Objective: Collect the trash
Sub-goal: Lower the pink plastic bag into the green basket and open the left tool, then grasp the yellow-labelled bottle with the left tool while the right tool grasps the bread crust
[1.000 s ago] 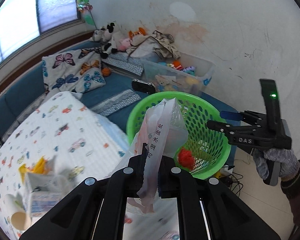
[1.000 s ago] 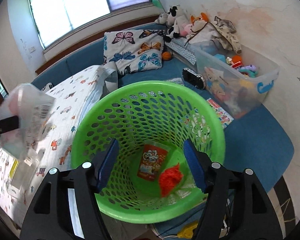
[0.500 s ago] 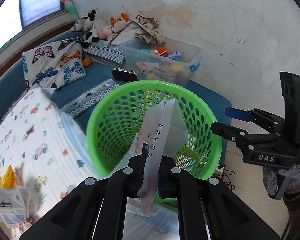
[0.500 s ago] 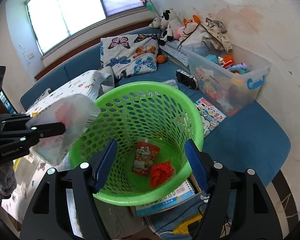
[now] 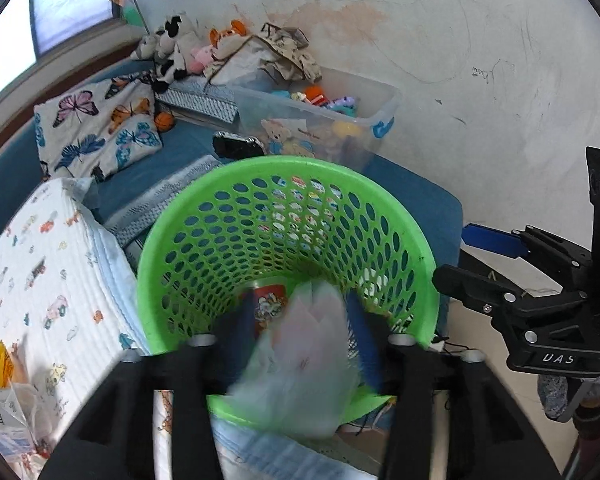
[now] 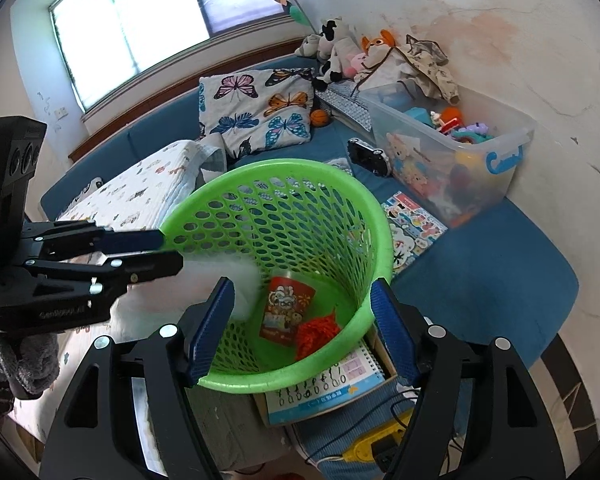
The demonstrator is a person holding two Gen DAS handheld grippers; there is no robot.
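A green perforated basket (image 5: 284, 164) (image 6: 276, 166) stands against the blue couch. A red printed packet (image 6: 286, 308) and a crumpled orange-red net (image 6: 316, 330) lie on its bottom. My left gripper (image 5: 300, 312) (image 6: 170, 252) hangs over the basket's near-left rim, its jaws opening. A pale plastic wrapper (image 5: 300, 360) (image 6: 232, 276), blurred, drops loose between the fingers into the basket. My right gripper (image 6: 303, 286) (image 5: 452, 256) is open, empty, just outside the basket's other side, held by a gloved hand (image 5: 560, 396).
A clear bin of toys (image 6: 460, 152), a butterfly pillow (image 6: 256, 108) and a black console (image 6: 368, 156) lie on the couch behind. A car-print quilt (image 5: 40, 280) holds more wrappers (image 5: 0, 396). A workbook (image 6: 340, 384) and cables lie under the basket.
The left gripper travelled from beside the quilt to over the basket and sank. Its jaws, pinched on the upright wrapper before, have parted, and the wrapper now falls. The right gripper barely moved.
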